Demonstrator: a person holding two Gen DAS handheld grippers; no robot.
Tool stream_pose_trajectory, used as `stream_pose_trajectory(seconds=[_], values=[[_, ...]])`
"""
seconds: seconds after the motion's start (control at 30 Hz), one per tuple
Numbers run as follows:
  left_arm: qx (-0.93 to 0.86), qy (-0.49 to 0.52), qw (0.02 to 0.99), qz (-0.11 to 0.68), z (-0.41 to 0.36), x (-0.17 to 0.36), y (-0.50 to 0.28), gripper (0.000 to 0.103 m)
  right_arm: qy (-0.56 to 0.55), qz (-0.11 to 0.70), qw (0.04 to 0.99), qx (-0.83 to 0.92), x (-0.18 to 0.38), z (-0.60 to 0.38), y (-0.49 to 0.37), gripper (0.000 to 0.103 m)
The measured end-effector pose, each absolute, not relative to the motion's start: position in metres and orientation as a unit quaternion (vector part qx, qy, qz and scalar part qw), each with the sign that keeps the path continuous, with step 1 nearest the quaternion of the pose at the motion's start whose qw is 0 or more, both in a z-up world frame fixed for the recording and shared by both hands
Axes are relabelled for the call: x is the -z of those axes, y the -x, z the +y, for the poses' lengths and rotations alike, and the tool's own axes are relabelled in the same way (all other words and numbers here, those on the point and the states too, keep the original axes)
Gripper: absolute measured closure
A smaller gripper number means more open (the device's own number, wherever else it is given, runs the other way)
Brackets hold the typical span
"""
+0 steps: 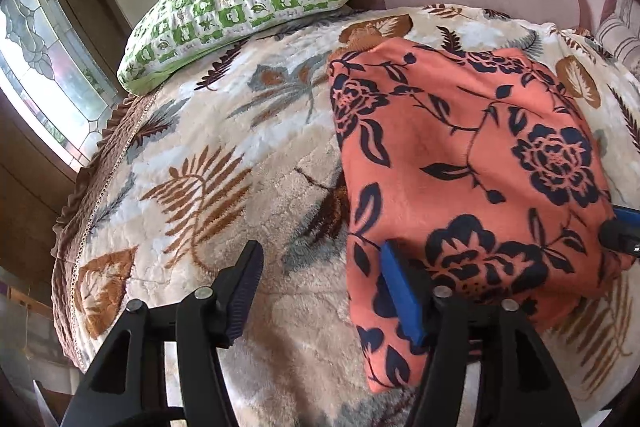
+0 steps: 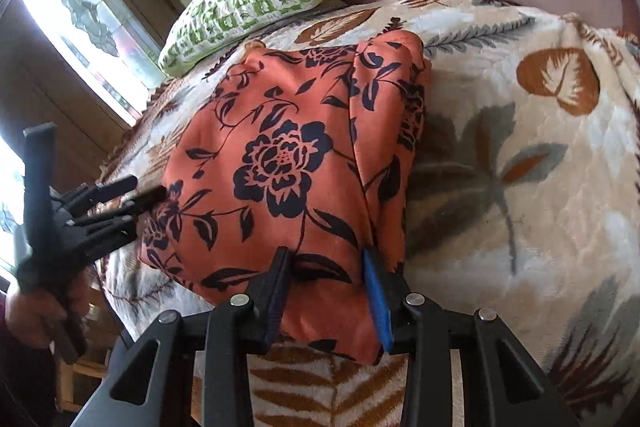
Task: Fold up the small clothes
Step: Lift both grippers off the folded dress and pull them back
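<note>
Right tool point(image 1: 624, 233) — cut off at edge

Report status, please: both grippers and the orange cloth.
Left gripper open beside the orange cloth. Right gripper open, cloth edge between its jaws. Cloth folded on the blanket. Nothing blocks.

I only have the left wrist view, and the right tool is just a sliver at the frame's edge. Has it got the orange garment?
Observer: The right tool straddles the near edge of the orange garment, with cloth between its fingers. I cannot tell whether they pinch it.
Operator: Is anything in the way on that tool's right?
Observer: No, only the leaf-print blanket lies there.
Operator: Is the garment's right side flat?
Observer: Not quite. A narrow folded strip runs along that side, from the far edge down to the tool.
</note>
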State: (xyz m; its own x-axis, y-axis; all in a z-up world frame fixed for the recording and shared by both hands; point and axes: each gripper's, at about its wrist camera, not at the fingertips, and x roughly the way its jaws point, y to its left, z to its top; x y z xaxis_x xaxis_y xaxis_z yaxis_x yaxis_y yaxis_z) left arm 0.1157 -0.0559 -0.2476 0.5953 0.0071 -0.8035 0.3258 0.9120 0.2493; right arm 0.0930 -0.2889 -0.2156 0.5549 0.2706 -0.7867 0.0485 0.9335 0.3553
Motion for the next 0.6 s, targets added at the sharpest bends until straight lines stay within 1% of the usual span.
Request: stream_pose_trajectory(seconds=[0.03, 0.13, 0.3, 0.33, 0.43, 0.6], values=[[0.091, -0.190, 0.872, 0.441, -0.055, 0.247, -0.118, 0.034, -0.173, 0.471, 0.863, -0.067, 0.215, -0.291, -0.094, 0.064], [0.103, -0.172, 0.868, 0.454, -0.050, 0.236, -0.127, 0.034, -0.175, 0.473, 0.861, -0.072, 0.205, -0.295, -0.097, 0.064], [0.102, -0.159, 0.880, 0.436, -0.053, 0.212, -0.154, 0.034, -0.209, 0.398, 0.889, -0.091, 0.159, -0.311, -0.110, 0.064], [0.098, -0.165, 0.881, 0.433, -0.059, 0.210, -0.163, 0.034, -0.210, 0.394, 0.890, -0.091, 0.155, -0.312, -0.118, 0.064], [0.092, -0.192, 0.880, 0.424, -0.083, 0.211, -0.196, 0.034, -0.213, 0.397, 0.889, -0.086, 0.157, -0.317, -0.150, 0.064], [0.080, -0.201, 0.870, 0.443, -0.108, 0.227, -0.244, 0.034, -0.238, 0.428, 0.869, -0.073, 0.186, -0.324, -0.198, 0.064]])
